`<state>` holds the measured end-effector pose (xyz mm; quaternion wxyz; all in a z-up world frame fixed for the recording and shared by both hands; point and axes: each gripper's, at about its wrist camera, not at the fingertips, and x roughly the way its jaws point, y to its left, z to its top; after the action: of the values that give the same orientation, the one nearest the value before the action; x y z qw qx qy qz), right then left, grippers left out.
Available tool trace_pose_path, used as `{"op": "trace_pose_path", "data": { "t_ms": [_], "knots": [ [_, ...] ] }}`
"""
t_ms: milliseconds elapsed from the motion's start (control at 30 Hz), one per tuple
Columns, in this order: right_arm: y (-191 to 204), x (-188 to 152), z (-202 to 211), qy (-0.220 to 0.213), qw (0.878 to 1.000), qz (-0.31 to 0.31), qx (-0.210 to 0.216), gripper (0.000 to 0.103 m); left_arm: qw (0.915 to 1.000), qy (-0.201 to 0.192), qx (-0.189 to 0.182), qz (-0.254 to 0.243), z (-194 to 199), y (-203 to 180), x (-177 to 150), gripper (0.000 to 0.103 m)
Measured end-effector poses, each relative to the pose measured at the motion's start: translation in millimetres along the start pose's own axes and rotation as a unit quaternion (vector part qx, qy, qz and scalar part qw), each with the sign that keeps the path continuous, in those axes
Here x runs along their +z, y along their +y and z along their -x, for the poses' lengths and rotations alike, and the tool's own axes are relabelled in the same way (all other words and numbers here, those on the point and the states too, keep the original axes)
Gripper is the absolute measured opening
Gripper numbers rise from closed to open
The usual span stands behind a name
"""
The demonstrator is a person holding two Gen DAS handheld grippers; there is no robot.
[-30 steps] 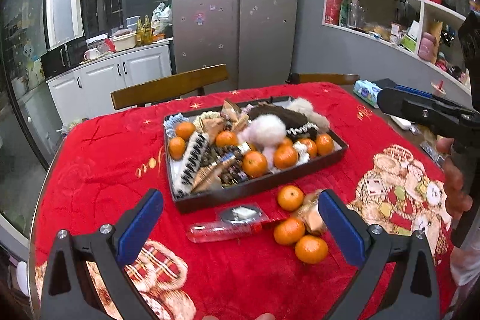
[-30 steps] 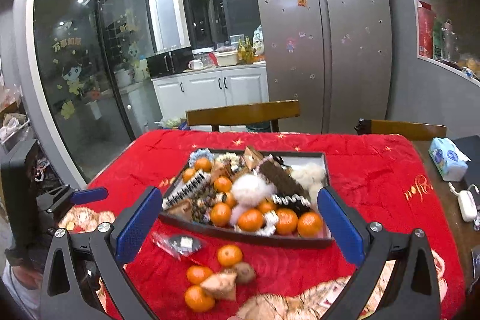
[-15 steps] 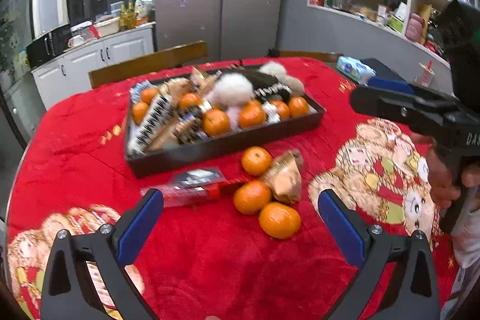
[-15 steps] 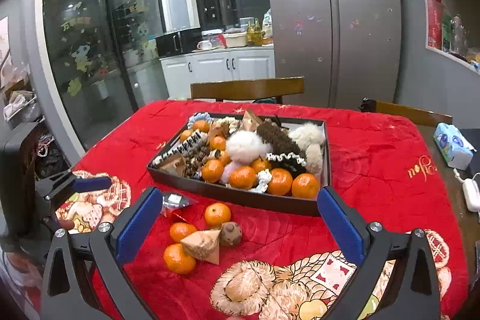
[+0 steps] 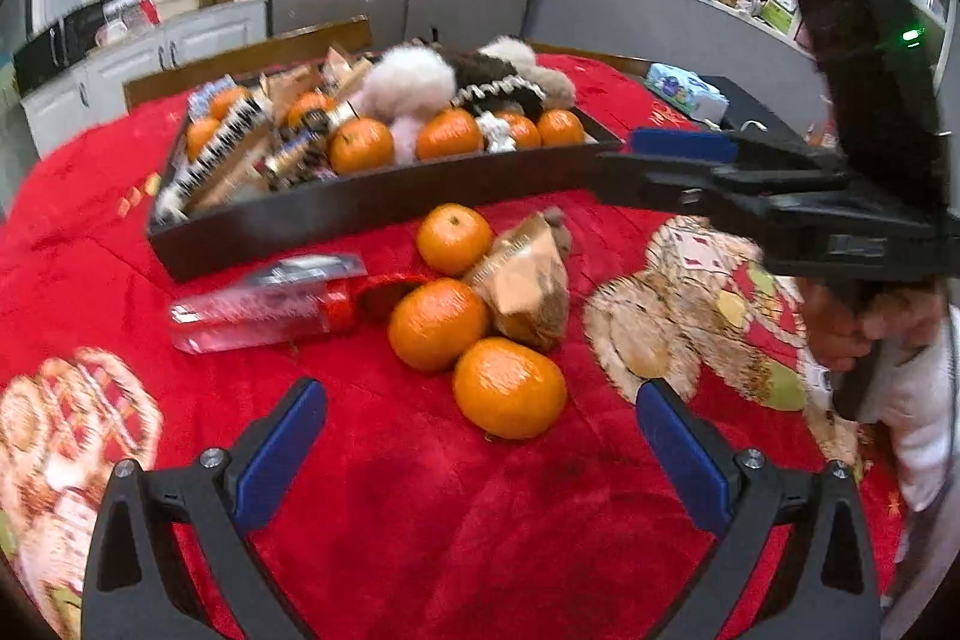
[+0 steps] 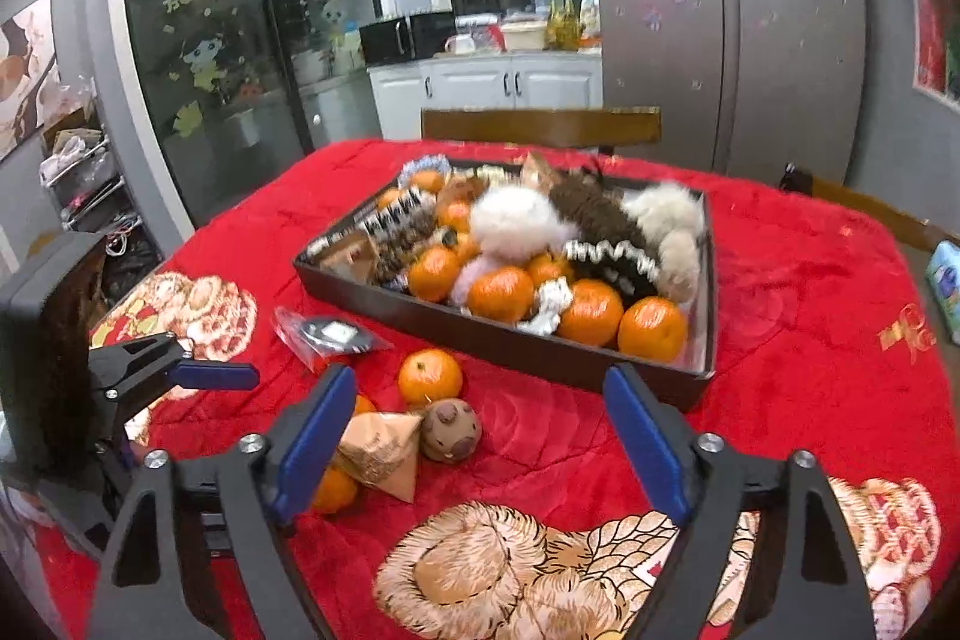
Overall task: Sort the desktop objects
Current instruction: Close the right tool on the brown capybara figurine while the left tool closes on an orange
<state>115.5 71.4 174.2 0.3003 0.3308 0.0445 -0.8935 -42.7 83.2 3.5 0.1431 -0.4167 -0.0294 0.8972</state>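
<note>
Between the blue pads of the left gripper (image 5: pixel 480 454), which stand wide apart with nothing in them, the loose pile on the red tablecloth (image 5: pixel 420 520) now fills the near field; compared with a second ago both grippers have dropped toward the table and tilted further down, so the pile sits larger and closer to the fingertips. At the right gripper (image 6: pixel 480 436) the jaws are closing from their widest, yet only bare cloth lies between them; its left pad (image 6: pixel 318 436) overlaps the wrapped triangular packet (image 6: pixel 378 454) in the right wrist view without visibly pressing it. Judged from this, the approach to the first pick is under way and no item has been lifted. Nearest the left gripper lies an orange (image 5: pixel 509 388), touching a second orange (image 5: pixel 438 323), with a third (image 5: pixel 454 239) just behind; round, they have no long axis. The packet (image 5: pixel 528 286) rests against them, its point toward the black tray (image 5: pixel 360 208). A clear red-capped plastic pack (image 5: pixel 264 304) lies flat, its long axis running left to right along the tray's near wall. A small brown plush ball (image 6: pixel 450 430) sits beside the packet. Already heaped in the tray are oranges, fluffy pompoms and wrapped snacks.
</note>
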Motion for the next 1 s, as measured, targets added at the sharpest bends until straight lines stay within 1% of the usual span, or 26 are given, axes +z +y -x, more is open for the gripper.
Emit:
{"op": "trace_pose_path", "data": {
  "t_ms": [33,167,333,433,467,500,633,700,767,833,933,967,1000],
  "knots": [
    [-3.0,-1.8,-5.9,0.008,1.000,-0.001,0.006,0.075,1.0000,0.004,-0.001,-0.001,-3.0,-0.8,-0.7,0.103],
    [-12.7,-9.0,-24.8,0.034,0.999,-0.001,0.024,0.067,0.9998,0.011,0.000,-0.015,-14.8,-5.1,-3.0,0.103],
    [-20.6,-17.6,-39.3,0.055,0.997,-0.008,0.047,0.063,0.9994,0.020,0.000,-0.028,-28.1,-8.3,-3.8,0.101],
    [-23.2,-21.7,-43.0,0.057,0.996,-0.014,0.062,0.062,0.9992,0.020,-0.006,-0.035,-30.3,-9.8,-2.6,0.096],
    [-23.0,-22.4,-44.5,0.060,0.996,-0.013,0.063,0.060,0.9991,0.019,-0.006,-0.038,-30.6,-10.8,-2.1,0.090],
    [-22.2,-22.8,-45.5,0.061,0.996,-0.014,0.066,0.060,0.9990,0.019,-0.006,-0.040,-31.0,-11.5,-1.9,0.086],
    [-19.7,-22.7,-51.2,0.064,0.994,-0.019,0.083,0.053,0.9989,0.019,-0.007,-0.041,-32.0,-11.6,-0.7,0.082],
    [-16.4,-23.1,-54.5,0.071,0.994,-0.018,0.085,0.046,0.9991,0.019,-0.007,-0.037,-32.0,-9.8,-0.4,0.079],
    [-13.4,-24.1,-59.9,0.082,0.993,-0.020,0.085,0.037,0.9992,0.018,-0.007,-0.034,-32.5,-8.8,0.0,0.078],
    [-11.4,-24.7,-61.3,0.083,0.992,-0.025,0.095,0.029,0.9991,0.019,-0.002,-0.037,-33.3,-10.5,0.1,0.078],
    [-6.4,-25.4,-59.8,0.078,0.993,-0.015,0.084,0.029,0.9988,0.020,0.005,-0.044,-34.4,-13.0,-0.5,0.078],
    [-5.4,-25.3,-59.1,0.076,0.994,-0.013,0.081,0.030,0.9989,0.019,0.004,-0.043,-34.2,-12.7,-0.5,0.076],
    [-5.4,-24.9,-59.3,0.076,0.994,-0.014,0.080,0.030,0.9990,0.017,0.007,-0.040,-33.4,-11.5,-0.1,0.068]
  ]
}}
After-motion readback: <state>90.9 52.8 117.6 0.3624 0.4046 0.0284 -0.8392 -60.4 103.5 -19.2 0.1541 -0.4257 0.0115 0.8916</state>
